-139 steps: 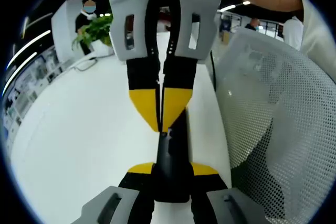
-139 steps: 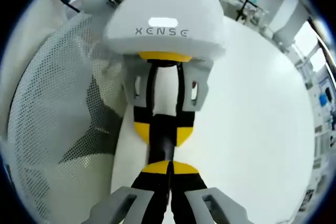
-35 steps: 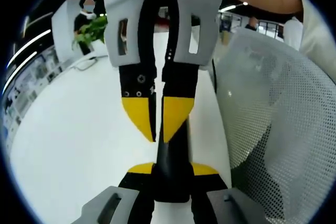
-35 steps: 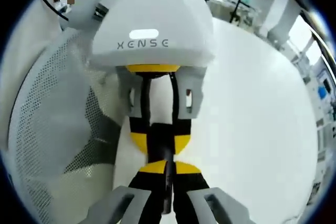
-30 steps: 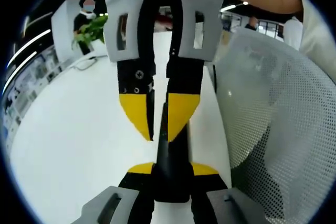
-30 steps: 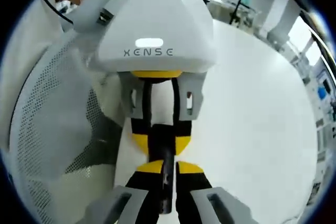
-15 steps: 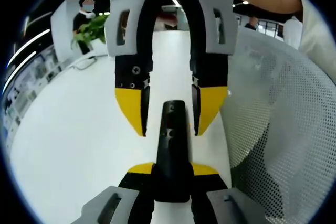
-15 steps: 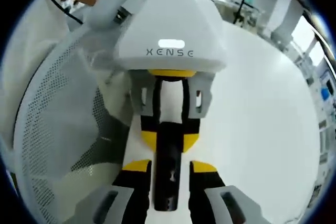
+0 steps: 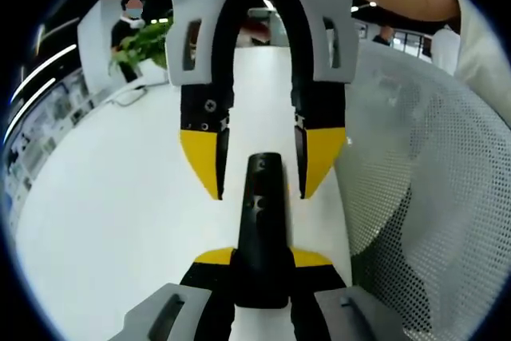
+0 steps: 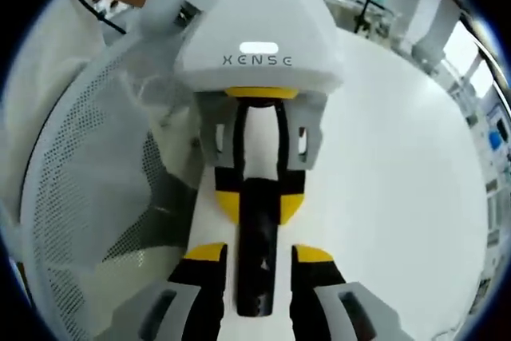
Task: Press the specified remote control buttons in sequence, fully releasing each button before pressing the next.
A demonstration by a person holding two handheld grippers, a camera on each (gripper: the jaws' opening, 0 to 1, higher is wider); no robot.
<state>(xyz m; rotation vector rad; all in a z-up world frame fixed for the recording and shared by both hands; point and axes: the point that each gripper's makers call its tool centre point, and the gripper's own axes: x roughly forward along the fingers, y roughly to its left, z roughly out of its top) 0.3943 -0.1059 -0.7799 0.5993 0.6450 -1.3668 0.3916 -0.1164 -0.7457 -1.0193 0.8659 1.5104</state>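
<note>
Black and slim, the oblong plastic remote control (image 9: 259, 221) lies lengthwise on the white desk (image 9: 120, 221), clamped at its near end between the yellow-tipped jaws of the left gripper (image 9: 261, 257), which grasp it firmly, probably to keep it steady while its buttons are pressed. The right gripper (image 9: 259, 165) reaches in from the opposite side; its 2 yellow-tipped jaws stand spread apart, 1 on each flank of the remote's far end and apparently clear of it, so the button looks fully released, as the task demands between presses.

In the left gripper view, small round buttons show along the remote's top face, and a green potted plant (image 9: 144, 44) stands far back on the desk. A white mesh chair back (image 9: 415, 189) rises beside the desk edge.

In the right gripper view, the same remote (image 10: 257, 253) is seen from its other end, lying between the parted jaws of the right gripper (image 10: 257, 257), with the left gripper (image 10: 259, 207) holding it beyond, beneath its white housing.
</note>
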